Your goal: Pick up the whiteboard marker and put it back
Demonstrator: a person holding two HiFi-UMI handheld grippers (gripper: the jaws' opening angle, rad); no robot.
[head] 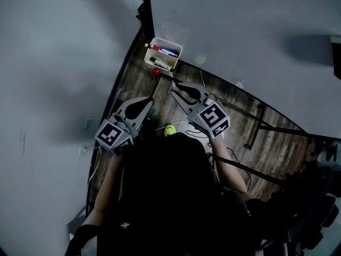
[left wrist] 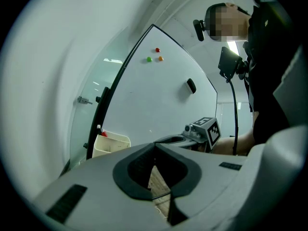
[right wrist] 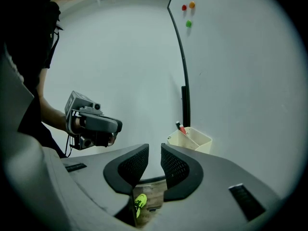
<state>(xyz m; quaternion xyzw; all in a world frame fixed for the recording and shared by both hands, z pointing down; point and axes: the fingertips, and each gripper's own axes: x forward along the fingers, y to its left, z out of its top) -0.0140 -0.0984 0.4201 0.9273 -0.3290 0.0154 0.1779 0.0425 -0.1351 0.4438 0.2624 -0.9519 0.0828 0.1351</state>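
A white tray (head: 163, 56) hangs on the whiteboard's lower edge and holds several whiteboard markers (head: 165, 51), among them a black one (head: 161, 64). In the right gripper view the tray (right wrist: 191, 140) stands ahead to the right, with a red-tipped marker (right wrist: 181, 127) sticking up. My right gripper (head: 175, 88) hovers short of the tray; its jaws (right wrist: 155, 150) stand slightly apart with nothing between them. Further left and lower, my left gripper (head: 148, 102) is shut and empty (left wrist: 154, 147), with the tray (left wrist: 111, 145) ahead to its left.
Red, green and orange magnets (left wrist: 157, 50) and a black eraser (left wrist: 191, 85) stick to the whiteboard. A small red thing (head: 156, 71) sits just below the tray. A yellow-green shoe (head: 169, 129) and cables lie on the wooden floor (head: 240, 127). A glass wall stands at left.
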